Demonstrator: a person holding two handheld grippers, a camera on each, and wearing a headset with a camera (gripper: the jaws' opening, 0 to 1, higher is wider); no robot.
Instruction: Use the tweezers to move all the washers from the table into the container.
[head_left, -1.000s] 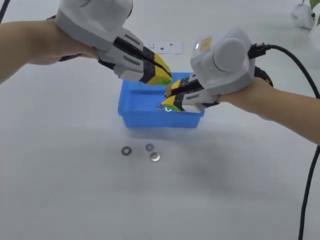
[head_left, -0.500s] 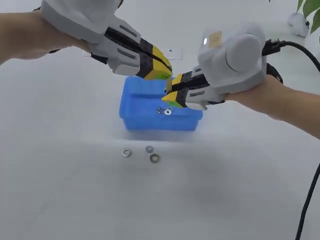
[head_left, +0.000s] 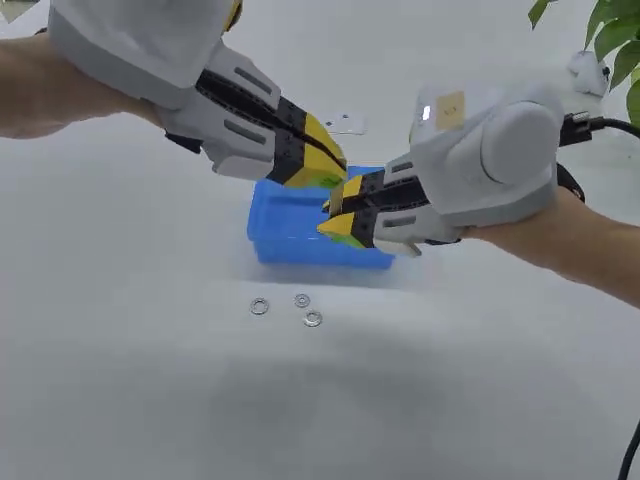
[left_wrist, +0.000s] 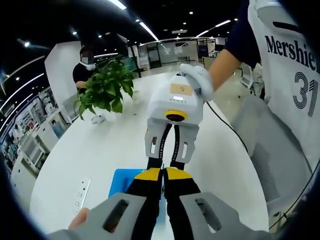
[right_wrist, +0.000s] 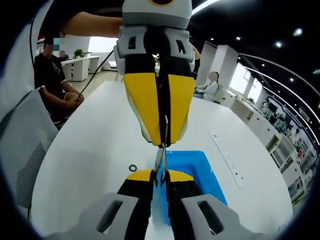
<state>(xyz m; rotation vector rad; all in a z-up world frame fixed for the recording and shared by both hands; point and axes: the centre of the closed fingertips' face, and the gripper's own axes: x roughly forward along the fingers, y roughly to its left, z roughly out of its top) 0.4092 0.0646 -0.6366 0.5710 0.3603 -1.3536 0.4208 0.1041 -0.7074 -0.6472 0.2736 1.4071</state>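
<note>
Over the blue container (head_left: 285, 232) my two grippers meet tip to tip. The left gripper (head_left: 336, 178) comes in from the upper left, the right gripper (head_left: 326, 226) from the right. In the right gripper view thin metal tweezers (right_wrist: 160, 157) run from the left gripper's yellow jaws (right_wrist: 161, 141) down into the right gripper (right_wrist: 160, 176); both jaw pairs are shut on them. Three washers (head_left: 302, 300) lie on the white table in front of the container. One washer (right_wrist: 132, 168) lies beside the container (right_wrist: 192, 172). In the left gripper view my jaws (left_wrist: 164, 171) stand closed.
A white power strip (head_left: 342, 124) lies behind the container. A potted plant (head_left: 600, 40) stands at the far right corner of the table. A black cable (head_left: 630, 455) hangs at the right edge. People sit at desks beyond the table.
The head camera has shifted. Both grippers stay tip to tip above the container. The washers seen inside the container earlier are now hidden behind the right gripper.
</note>
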